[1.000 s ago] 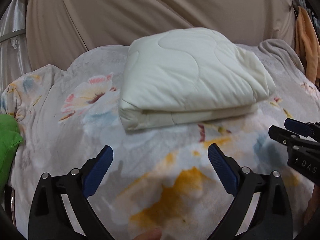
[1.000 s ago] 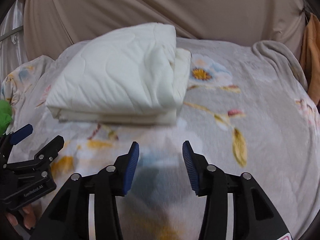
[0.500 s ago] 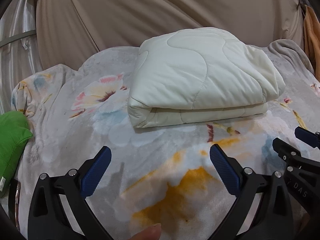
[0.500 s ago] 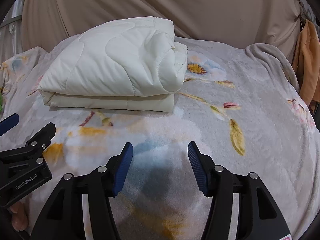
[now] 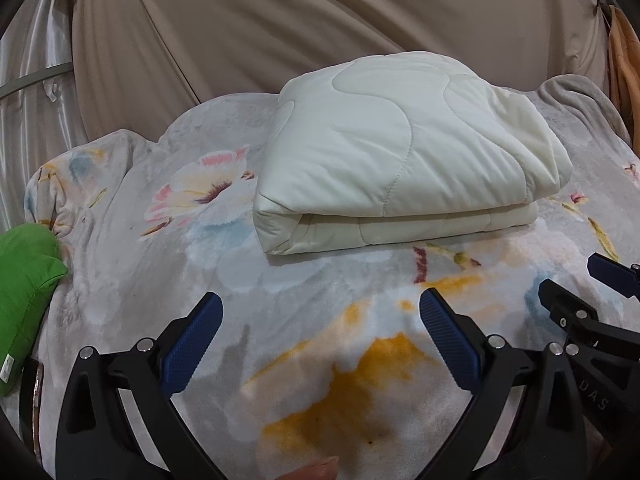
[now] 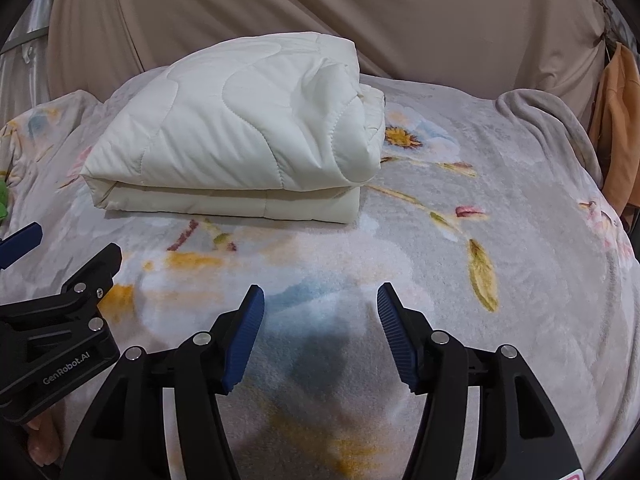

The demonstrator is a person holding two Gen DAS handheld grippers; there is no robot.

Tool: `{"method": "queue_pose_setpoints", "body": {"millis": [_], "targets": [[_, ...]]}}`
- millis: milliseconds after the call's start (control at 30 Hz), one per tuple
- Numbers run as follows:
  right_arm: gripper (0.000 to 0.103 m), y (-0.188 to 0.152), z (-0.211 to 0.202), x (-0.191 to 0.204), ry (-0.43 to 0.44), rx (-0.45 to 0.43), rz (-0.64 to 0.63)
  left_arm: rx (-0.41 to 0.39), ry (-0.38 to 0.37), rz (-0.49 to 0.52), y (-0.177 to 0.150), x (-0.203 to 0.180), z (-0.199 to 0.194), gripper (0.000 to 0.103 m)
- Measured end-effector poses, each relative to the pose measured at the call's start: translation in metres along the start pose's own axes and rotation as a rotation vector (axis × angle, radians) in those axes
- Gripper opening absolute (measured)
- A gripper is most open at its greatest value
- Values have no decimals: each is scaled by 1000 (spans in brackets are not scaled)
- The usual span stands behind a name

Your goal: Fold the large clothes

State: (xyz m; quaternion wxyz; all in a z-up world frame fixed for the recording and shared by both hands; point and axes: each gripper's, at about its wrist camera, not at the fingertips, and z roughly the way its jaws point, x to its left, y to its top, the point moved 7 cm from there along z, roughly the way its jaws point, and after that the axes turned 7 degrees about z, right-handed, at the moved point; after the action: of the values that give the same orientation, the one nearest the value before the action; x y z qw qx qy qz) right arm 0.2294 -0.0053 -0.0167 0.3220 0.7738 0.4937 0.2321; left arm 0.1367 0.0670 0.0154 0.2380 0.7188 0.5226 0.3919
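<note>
A cream quilted garment (image 5: pixel 404 152) lies folded into a thick rectangular stack on the floral blanket (image 5: pixel 320 344); it also shows in the right wrist view (image 6: pixel 240 140). My left gripper (image 5: pixel 320 308) is open and empty, held over the blanket well short of the stack's near edge. My right gripper (image 6: pixel 320 300) is open and empty, also short of the stack, toward its right end. Each gripper shows at the side of the other's view: the right one (image 5: pixel 592 292) and the left one (image 6: pixel 56 256).
The floral blanket (image 6: pixel 480 280) covers the bed. A green cushion (image 5: pixel 24 280) lies at the left edge. Beige curtain fabric (image 5: pixel 320 20) hangs behind. An orange garment (image 6: pixel 616 128) hangs at the far right, beside a grey blanket fold (image 6: pixel 544 120).
Both grippers have drawn back from the folded stack and risen a little. The right gripper's jaws have opened wider. The stack has not moved.
</note>
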Motion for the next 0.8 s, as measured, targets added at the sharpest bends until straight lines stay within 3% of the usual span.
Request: {"method": "queue_pose_setpoints", "body": {"millis": [800], "targets": [[57,-2,-5,11,-17,-6,3,11,17,-1,-2,-3,0,96]]}}
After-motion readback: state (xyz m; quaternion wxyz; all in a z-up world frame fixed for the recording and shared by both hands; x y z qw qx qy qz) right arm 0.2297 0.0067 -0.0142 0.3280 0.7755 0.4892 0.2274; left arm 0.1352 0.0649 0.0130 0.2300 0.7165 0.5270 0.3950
